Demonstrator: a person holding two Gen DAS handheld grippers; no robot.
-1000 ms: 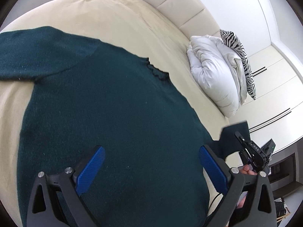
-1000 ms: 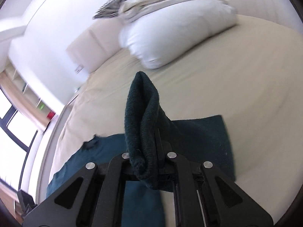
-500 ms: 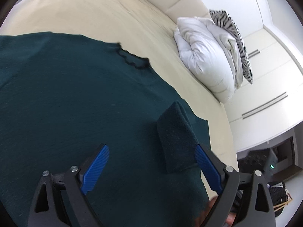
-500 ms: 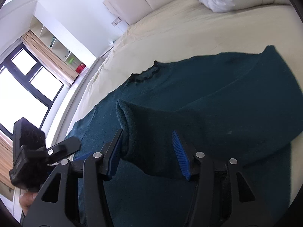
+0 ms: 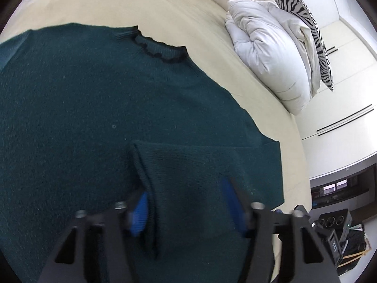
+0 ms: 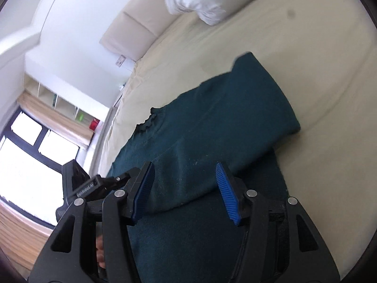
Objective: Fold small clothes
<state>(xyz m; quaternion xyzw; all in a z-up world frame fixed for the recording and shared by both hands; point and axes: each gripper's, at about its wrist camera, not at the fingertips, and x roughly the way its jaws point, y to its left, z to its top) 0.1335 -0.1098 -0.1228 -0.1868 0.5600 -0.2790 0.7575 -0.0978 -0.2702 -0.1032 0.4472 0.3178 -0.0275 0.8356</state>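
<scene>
A dark green knit sweater [image 5: 94, 108] lies flat on the cream bed, its ruffled collar [image 5: 160, 47] toward the headboard. Its right sleeve [image 5: 200, 172] is folded across the body, with the cuff edge near the middle. My left gripper [image 5: 186, 202] is open, its blue pads on either side of the folded sleeve. In the right wrist view the sweater [image 6: 212, 122] and folded sleeve [image 6: 235, 108] lie flat. My right gripper [image 6: 186, 188] is open and empty just above the sleeve. The left gripper's body [image 6: 94, 186] shows at the left.
A white folded duvet [image 5: 266, 52] and a zebra pillow [image 5: 304, 23] lie by the headboard at the right. The bare cream bed sheet [image 6: 318, 70] surrounds the sweater. White wardrobes [image 5: 348, 75] stand beyond the bed. A window [image 6: 30, 160] is at the left.
My right gripper carried the sleeve across the sweater's body, opened and let it go, then drew back. The sleeve now lies flat. My left gripper moved in over the folded sleeve.
</scene>
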